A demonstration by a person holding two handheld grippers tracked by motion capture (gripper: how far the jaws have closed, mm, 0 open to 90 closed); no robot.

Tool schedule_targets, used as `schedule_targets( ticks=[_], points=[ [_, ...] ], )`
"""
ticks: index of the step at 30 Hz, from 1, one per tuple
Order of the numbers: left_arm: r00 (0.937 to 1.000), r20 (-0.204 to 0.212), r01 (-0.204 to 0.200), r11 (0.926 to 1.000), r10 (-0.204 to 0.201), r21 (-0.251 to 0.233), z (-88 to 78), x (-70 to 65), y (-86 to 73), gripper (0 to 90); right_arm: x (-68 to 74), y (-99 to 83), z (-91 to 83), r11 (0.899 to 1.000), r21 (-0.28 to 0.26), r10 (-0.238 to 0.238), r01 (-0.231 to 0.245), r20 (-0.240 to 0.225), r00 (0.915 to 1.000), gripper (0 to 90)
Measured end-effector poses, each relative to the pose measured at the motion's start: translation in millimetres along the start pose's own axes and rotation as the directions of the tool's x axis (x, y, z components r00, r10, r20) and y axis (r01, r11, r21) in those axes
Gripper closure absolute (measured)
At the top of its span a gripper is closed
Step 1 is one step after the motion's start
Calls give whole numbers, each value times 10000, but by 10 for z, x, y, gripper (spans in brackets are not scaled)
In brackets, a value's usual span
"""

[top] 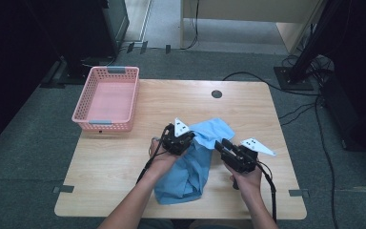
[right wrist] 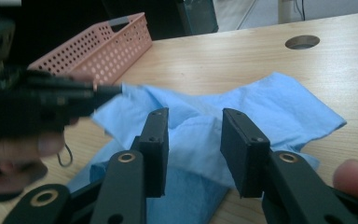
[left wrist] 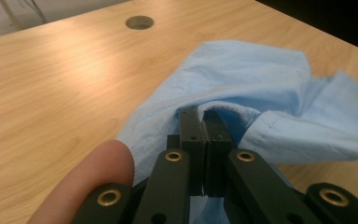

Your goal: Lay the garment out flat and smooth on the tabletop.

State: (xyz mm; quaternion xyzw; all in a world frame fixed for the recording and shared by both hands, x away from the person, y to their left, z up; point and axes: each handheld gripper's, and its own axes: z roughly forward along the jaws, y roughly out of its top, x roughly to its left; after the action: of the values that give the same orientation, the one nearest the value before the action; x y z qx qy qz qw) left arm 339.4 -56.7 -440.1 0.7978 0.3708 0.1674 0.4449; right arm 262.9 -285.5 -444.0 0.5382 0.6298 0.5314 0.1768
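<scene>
A crumpled light blue cloth [top: 194,168] [left wrist: 261,79] [right wrist: 265,102] lies on the wooden table [top: 119,157], right of centre. My left gripper [top: 193,137] [left wrist: 205,119] is shut on a folded hem of the cloth and holds that edge a little off the table. My right gripper [top: 219,145] [right wrist: 195,127] stands open at the cloth's right side. Its jaws are apart over a raised fold, and the pads do not press on it. The left gripper [right wrist: 56,99] also appears blurred at the left of the right gripper view, pinching the cloth's corner.
An empty pink plastic basket [top: 134,98] [right wrist: 98,46] stands at the table's far left corner. A round cable hole [top: 216,94] [left wrist: 139,22] [right wrist: 302,42] sits near the far edge. Bare wood stretches left of the cloth. Cables lie on the floor beyond the table.
</scene>
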Motion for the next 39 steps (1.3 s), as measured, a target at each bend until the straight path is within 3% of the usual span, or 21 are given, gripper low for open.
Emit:
schedule_targets(
  ticks=[7,11,14,18,26,30,39],
  points=[
    [9986,-191,499,9987,-501,-109,-40,183,96,900,195,-152,92,9979,112,-648,644,349,9973,586],
    [9969,-62,779,9967,-781,-217,-59,250,135,900,281,-272,213,9934,735,-899,881,214,9957,558],
    [9961,-54,874,9960,-875,-211,-62,291,154,900,339,-386,326,9842,1289,-1254,1214,238,9918,537],
    [9940,-82,1092,9937,-1094,-245,-57,360,172,900,396,-515,456,9646,2002,-1837,1717,429,9820,522],
    [9902,-118,1390,9901,-1393,-214,-28,460,201,900,431,-634,601,9273,2997,-2584,2243,790,9628,509],
    [9900,-268,1384,9902,-1388,-190,-22,497,232,900,469,-678,634,9073,3194,-3166,2735,911,9442,508],
    [9855,-735,1531,9882,-1529,-22,0,679,307,900,330,-656,525,8981,3308,-3260,2899,581,9436,559]
  ],
)
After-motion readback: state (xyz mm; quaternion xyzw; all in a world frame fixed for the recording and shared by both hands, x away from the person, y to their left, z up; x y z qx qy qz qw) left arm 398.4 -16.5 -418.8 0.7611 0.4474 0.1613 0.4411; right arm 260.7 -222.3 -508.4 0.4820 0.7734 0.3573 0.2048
